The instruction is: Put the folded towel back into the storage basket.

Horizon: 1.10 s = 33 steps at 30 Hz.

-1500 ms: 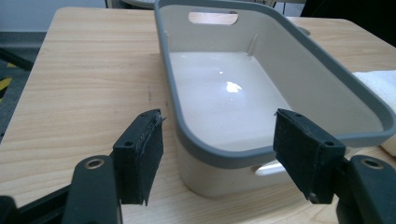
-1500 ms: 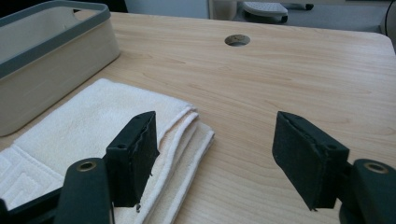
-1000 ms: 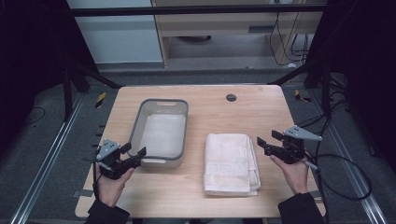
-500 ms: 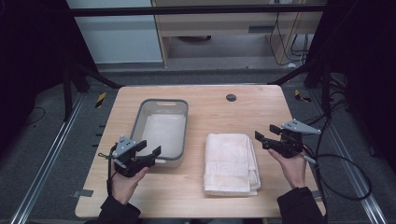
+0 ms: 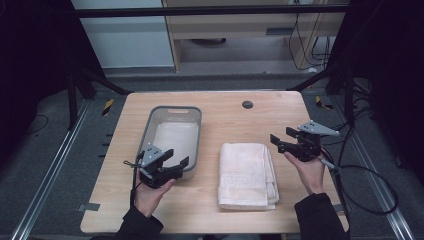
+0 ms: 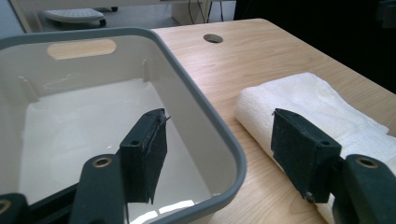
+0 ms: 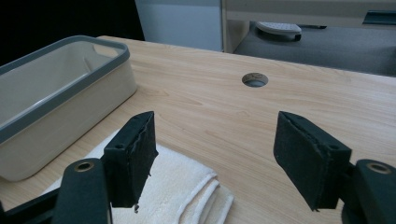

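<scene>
Holding both tools open and empty, we keep the left tool (image 5: 176, 163) over the near right corner of the grey bin (image 5: 193, 112) and the right tool (image 5: 280, 140) just right of the folded towel (image 5: 246, 172). This towel lies flat on the tabletop (image 5: 225, 112), right of the bin. It looks soft, light and floppy, so we would pinch its stacked layers at the edge, one tool per side.

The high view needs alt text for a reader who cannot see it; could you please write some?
A folded white towel lies on a wooden table beside an empty grey tub. A person's left tongs hover open at the tub's near corner, right tongs open beside the towel.
</scene>
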{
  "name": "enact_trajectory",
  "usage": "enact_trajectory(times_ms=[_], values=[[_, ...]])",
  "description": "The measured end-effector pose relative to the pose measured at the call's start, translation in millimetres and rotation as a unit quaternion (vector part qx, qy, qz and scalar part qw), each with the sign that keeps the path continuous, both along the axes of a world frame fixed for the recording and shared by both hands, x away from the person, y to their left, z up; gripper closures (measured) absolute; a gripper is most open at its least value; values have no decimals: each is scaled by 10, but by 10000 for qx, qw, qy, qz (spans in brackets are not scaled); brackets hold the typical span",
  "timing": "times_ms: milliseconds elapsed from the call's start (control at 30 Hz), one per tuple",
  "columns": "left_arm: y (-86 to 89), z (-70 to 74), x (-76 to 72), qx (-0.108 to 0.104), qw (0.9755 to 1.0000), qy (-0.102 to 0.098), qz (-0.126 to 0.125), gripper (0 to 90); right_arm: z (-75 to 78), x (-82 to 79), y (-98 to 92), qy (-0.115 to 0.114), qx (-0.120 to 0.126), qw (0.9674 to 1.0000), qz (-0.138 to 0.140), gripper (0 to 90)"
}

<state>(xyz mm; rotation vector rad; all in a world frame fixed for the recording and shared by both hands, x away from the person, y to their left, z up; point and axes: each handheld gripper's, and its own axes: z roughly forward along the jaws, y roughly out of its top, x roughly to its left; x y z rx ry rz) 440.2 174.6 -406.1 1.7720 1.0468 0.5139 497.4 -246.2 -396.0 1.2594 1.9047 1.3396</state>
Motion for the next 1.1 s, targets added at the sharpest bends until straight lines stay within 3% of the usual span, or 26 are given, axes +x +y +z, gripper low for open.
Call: enact_trajectory(times_ms=[333,500,767,933,1100], values=[[-272,-69,8,193,9996,57,-202,353,-55,86,40,27,58,10000,21,299],[-396,-128,-1,292,9989,127,-337,353,-77,109,51,77,-26,10000,38,298],[-585,-219,-55,393,9973,227,-585,349,-190,179,142,319,-262,9991,72,303],[-637,-255,-81,433,9966,271,-649,346,-219,177,168,349,-275,9989,116,301],[-718,-333,-107,539,9951,372,-735,343,-328,191,199,535,-330,9979,168,301]])
